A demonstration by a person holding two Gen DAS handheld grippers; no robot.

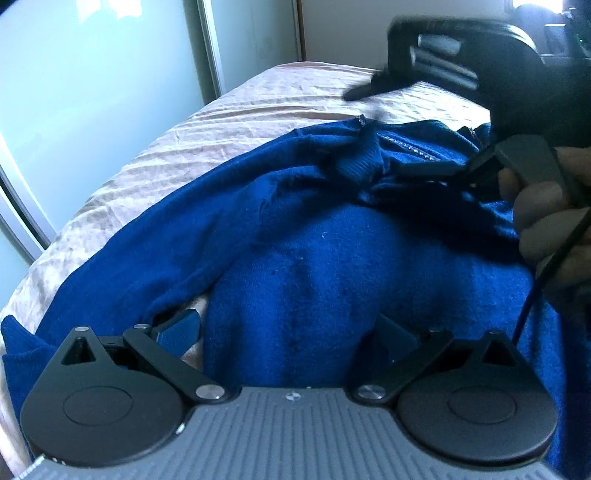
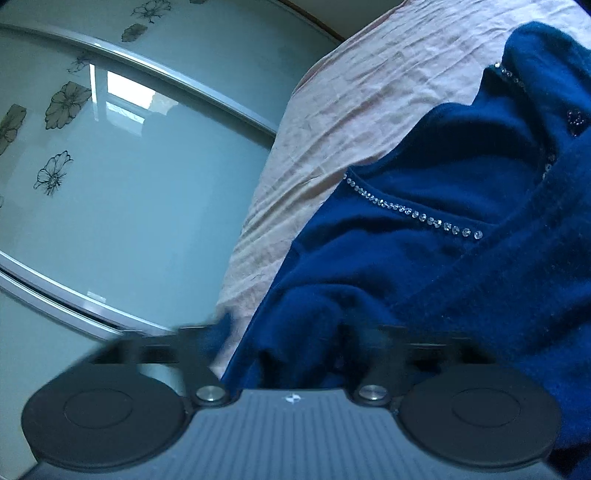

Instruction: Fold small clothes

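On pink bedsheet (image 1: pixel 155 144) — blue sweater (image 1: pixel 332 258), neckline away, long axis toward left tool (image 1: pixel 288 332).

1. Bed sheet (image 1: pixel 155 147): pale pinkish cloth, heavily creased, covering the bed across the middle of the left wrist view and the upper centre of the right wrist view.
2. Sliding door panels (image 2: pixel 147 206): frosted, pale blue-green, with silver rails (flower outlines printed at upper left).
3. Window reflection (image 2: pixel 122 99): bright patch on the glass.
4. Wall (image 1: pixel 340 29): beige, top centre.

Your left gripper (image 1: pixel 288 332): black linkage arms, silver screws, grey ribbed body. Your bare-skinned hand (image 1: pixel 546 221) beside black cable (image 1: pixel 535 295).
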